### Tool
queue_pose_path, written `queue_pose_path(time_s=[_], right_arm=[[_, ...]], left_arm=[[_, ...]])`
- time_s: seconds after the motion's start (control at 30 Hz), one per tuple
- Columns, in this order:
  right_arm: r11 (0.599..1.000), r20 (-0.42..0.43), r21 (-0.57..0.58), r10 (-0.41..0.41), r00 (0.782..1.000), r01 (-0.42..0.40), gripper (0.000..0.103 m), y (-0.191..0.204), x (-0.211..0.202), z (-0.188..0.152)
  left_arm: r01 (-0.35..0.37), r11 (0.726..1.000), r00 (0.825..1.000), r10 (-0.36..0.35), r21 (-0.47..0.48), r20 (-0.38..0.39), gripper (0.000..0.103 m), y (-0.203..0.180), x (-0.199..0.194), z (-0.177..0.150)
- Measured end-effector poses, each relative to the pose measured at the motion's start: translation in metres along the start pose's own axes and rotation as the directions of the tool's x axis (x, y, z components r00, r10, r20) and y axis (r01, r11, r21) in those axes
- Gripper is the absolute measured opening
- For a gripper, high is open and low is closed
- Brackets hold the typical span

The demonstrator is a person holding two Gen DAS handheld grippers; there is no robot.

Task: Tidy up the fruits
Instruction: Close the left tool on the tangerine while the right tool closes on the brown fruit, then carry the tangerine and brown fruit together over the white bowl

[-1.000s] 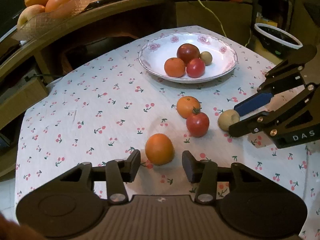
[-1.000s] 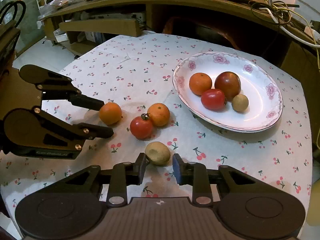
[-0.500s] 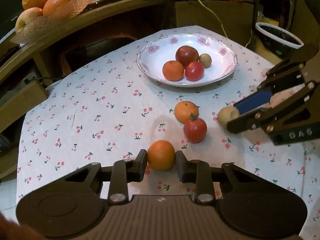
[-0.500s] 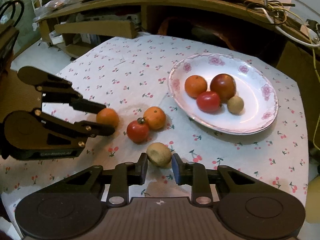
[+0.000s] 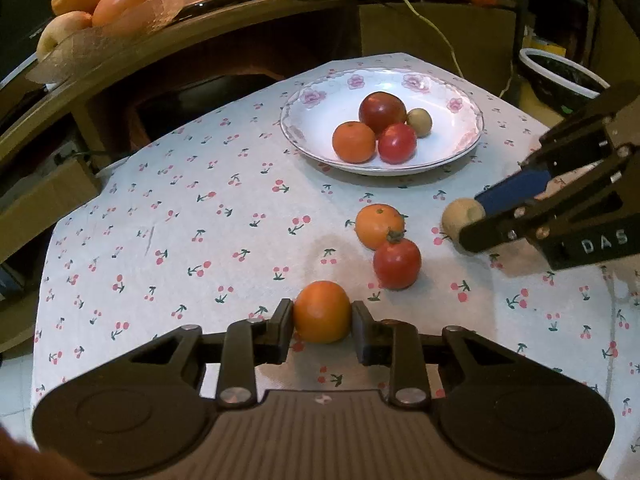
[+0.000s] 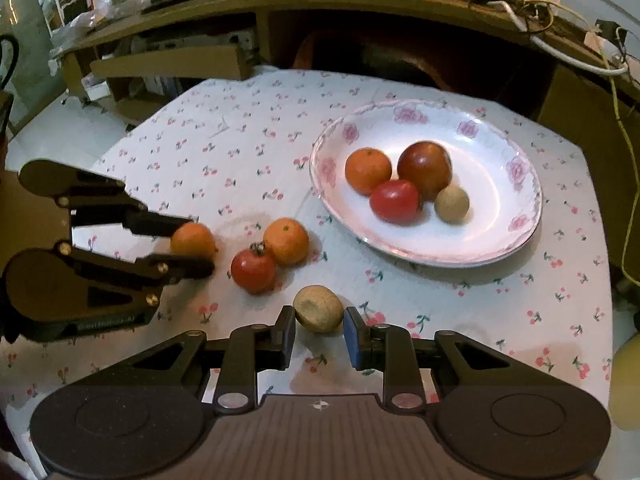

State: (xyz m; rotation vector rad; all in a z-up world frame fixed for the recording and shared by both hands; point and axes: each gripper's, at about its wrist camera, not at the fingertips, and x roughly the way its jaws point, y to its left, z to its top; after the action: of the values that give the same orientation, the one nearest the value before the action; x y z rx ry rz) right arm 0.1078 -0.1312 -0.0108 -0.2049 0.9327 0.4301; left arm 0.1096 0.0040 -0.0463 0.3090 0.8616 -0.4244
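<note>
Round orange fruit (image 5: 322,312) sits clamped at its widest girth in the left hand-held gripper (image 5: 322,320); firm, light, probably slick-skinned. Right hand-held gripper (image 6: 319,328) pinches a small tan fruit (image 6: 318,307).

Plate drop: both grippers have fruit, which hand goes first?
Right, probably. The right gripper, shut on the tan fruit, sits on the plate side; the left gripper with its orange must pass the loose tomato.

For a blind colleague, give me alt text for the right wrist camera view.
The right gripper is shut on a small tan fruit on a cherry-print tablecloth. At left, the left gripper clamps an orange; a floral plate behind holds four fruits.
</note>
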Motion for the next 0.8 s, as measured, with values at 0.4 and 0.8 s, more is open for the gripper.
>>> queue_pose_path(time_s=[0.4,0.8], right_arm=[[0.999,0.078,0.024,-0.036,0.996,0.034,0.026,-0.013,-0.018,0.016],[0.996,0.145,0.055,-0.077,0.986,0.069,0.026,-0.026,-0.026,0.035]], left_arm=[[0.004,1.0,0.997,-0.004,0.01,0.076,0.035,-0.006,-0.017,0.031],[-0.005,1.0,0.991,0.002,0.02,0.136,0.035,-0.013,-0.011,0.073]])
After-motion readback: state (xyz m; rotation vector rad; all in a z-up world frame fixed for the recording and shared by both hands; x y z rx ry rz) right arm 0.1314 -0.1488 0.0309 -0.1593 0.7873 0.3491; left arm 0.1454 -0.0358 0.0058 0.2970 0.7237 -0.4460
